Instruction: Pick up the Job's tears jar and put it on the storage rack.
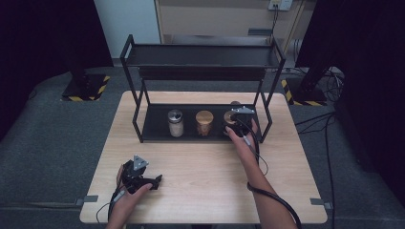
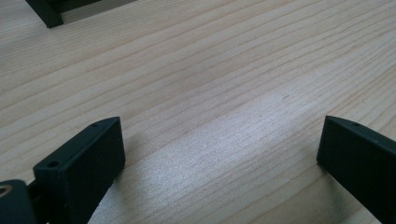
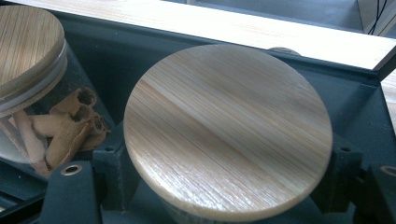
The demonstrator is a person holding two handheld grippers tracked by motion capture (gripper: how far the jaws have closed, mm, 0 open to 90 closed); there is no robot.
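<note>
A: In the high view, what is being seen around the work?

B: A black metal rack (image 1: 200, 76) is standing on the far half of the wooden table (image 1: 200, 181). On its lower tray three jars are being kept in a row: a shaker jar with a metal cap (image 1: 175, 123) at the left, a jar with a bamboo lid (image 1: 204, 123) in the middle, and the right jar (image 1: 229, 119), partly covered by the right gripper (image 1: 237, 123). The rack's right front post is standing just beside that gripper. The left gripper (image 1: 155, 181) is being rested low over the near left part of the table, well apart from the rack.

A: And in the left gripper view?

B: Pale wood with fine straight grain is being shown. The two black blocky jaws are being held wide apart, released, with nothing between them. A black foot of the rack (image 2: 45, 11) is being seen at the top left.

A: And the right gripper view?

B: A round, flat bamboo lid (image 3: 228, 130) is being looked at from above; it belongs to the right jar, inside the dark tray. The jaws are being pressed against both sides of the jar under the lid, so it is being grasped. Beside it, at the left, the middle jar of clear glass (image 3: 42, 107) is being seen, with rolled cinnamon sticks (image 3: 70, 126) inside.
</note>
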